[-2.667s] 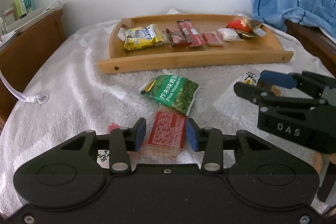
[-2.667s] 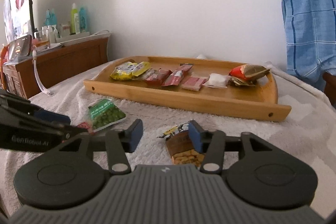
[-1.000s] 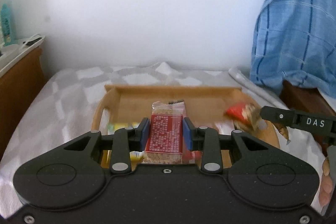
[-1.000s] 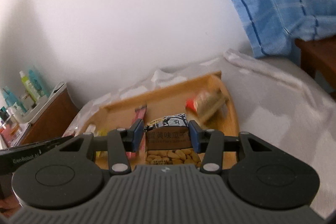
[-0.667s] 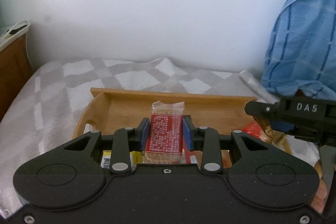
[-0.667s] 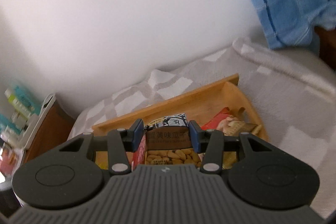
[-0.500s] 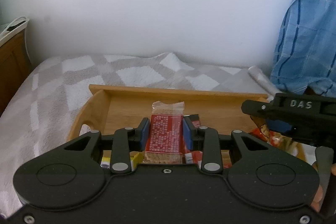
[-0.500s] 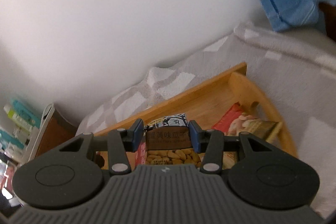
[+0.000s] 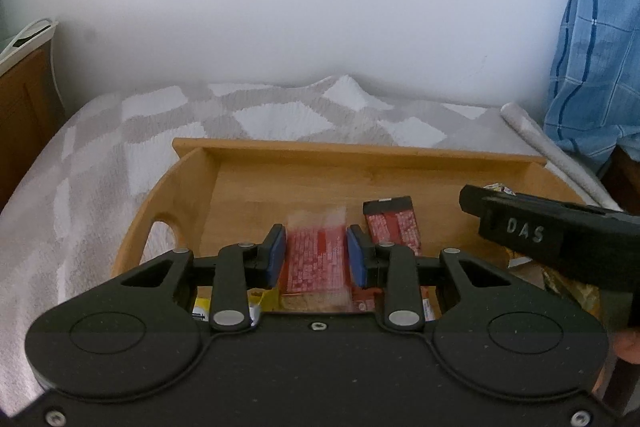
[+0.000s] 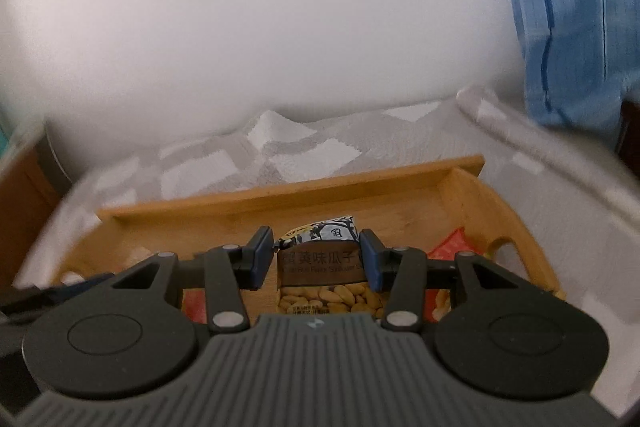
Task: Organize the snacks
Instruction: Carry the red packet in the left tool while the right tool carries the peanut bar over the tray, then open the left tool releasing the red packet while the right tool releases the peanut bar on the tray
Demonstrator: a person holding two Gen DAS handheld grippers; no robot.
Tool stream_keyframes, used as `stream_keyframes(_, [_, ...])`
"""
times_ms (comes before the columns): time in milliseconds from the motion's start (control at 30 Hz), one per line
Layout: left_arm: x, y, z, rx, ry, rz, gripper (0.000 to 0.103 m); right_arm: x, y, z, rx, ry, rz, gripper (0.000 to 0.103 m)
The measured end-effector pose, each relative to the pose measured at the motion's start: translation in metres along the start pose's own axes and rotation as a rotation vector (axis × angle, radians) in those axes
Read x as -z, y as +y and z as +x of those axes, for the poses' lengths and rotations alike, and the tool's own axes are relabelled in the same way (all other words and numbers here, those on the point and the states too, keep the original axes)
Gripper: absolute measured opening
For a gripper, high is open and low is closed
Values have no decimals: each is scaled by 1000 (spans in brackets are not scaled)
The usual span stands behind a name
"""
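The left gripper points down into the wooden tray, and a red packet stands between its blue pads; the jaws are closing at this moment, and the pads sit against both edges of the packet, so it is gripped. The packet hangs over the tray floor, slightly blurred. Just to its right a second red bar lies flat on the tray, and a scrap of yellow wrapper shows under the left finger. The right gripper's black finger, marked DAS, reaches in from the right edge of this view, above more wrappers at the tray's right end. In the right wrist view the right gripper is set narrow on a seed packet with a brown label band and a clear window of pale seeds; both pads press its sides. It is held above the tray, near the middle. An orange-red bag lies by the tray's right handle hole. The tray rests on a grey-and-white checked cloth; a blue plaid garment hangs at right.
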State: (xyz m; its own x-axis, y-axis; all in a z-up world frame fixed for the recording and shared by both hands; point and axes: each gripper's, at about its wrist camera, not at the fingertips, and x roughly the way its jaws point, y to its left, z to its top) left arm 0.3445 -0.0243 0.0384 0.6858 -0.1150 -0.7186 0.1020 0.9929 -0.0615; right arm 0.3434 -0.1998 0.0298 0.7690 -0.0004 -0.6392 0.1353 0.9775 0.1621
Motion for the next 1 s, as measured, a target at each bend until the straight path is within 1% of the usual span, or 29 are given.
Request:
stream_keyframes(100, [1,-1,2,-6,0,5,29,5,3,4,28,8,-31,50])
stream_keyframes(167, [2,-1,2,-6,-1,10,29,7,3,6,32,11,-33,50])
stream_keyframes(633, [3,-2,3,-9,-3,10,30,12,6,8,32,14,-49,52])
stream_keyframes(767, [2,-2,2,-6,-2,10,30,11,5,6,15,11,-41,56])
stream_keyframes(833, [2,-2,1,-5,-3,10,31,11,5,5,11,9,-37,56])
stream_keyframes(967, [1,0,-7,-1,-12,4,36,10,6,0,6,1,-44,57])
stream_keyframes(1000, [0,0,-10,0,-14,5,37,9,5,-3,2,-1,-43,61])
